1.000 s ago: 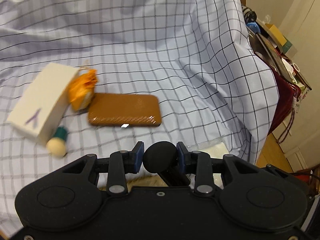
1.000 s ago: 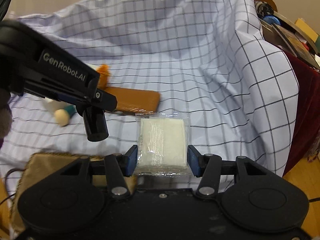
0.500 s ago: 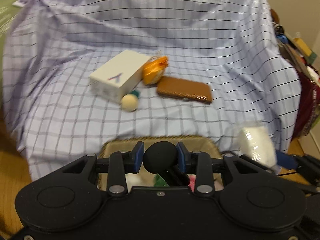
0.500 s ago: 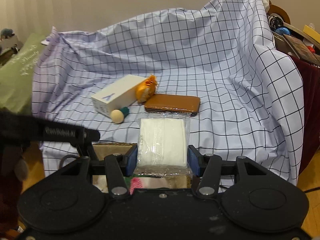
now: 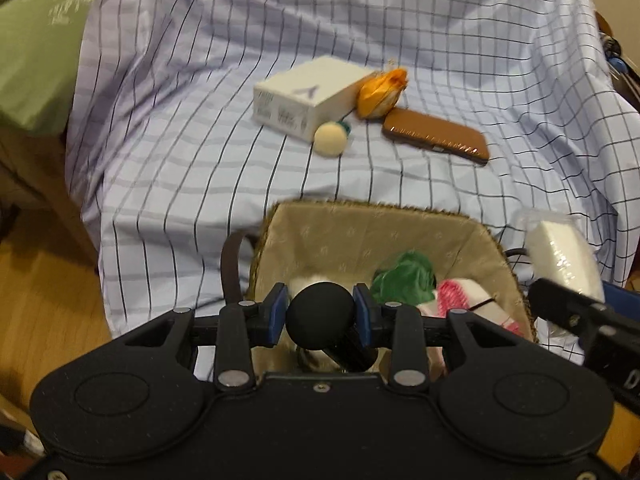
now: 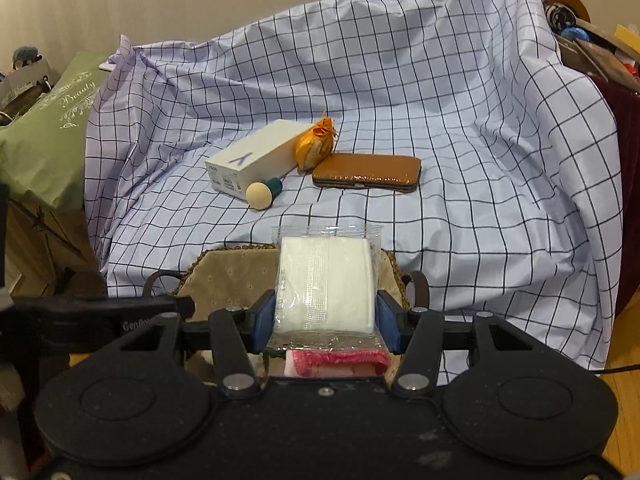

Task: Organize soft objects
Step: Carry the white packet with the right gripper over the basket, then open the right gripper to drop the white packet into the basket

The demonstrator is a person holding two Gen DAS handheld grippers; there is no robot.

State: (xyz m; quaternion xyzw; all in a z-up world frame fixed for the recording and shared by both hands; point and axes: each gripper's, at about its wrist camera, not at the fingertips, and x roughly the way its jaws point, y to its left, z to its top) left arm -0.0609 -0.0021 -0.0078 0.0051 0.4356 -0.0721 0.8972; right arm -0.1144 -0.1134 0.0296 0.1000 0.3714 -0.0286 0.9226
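The right gripper (image 6: pixel 325 322) clamps a white pad sealed in clear crinkly plastic (image 6: pixel 326 284) by its side edges, above the woven basket with beige lining (image 5: pixel 360 232). The pad looks light and squashy, its wrapper slippery, so the mid-side hold suits it. The left gripper (image 5: pixel 320 320) is closed on a black foam-tipped stick (image 5: pixel 320 321) over the basket's six o'clock rim. Inside, a green bundle (image 5: pixel 404 276) and pink-white cloth (image 5: pixel 460 296) fill the three o'clock half; the nine o'clock half seems freer. The left gripper crowds the pad's drop path.

Both wrist cameras look steeply down, close over the basket (image 5: pixel 496 240) (image 6: pixel 208 268), sharing the far checked cloth (image 5: pixel 440 40) (image 6: pixel 440 100).
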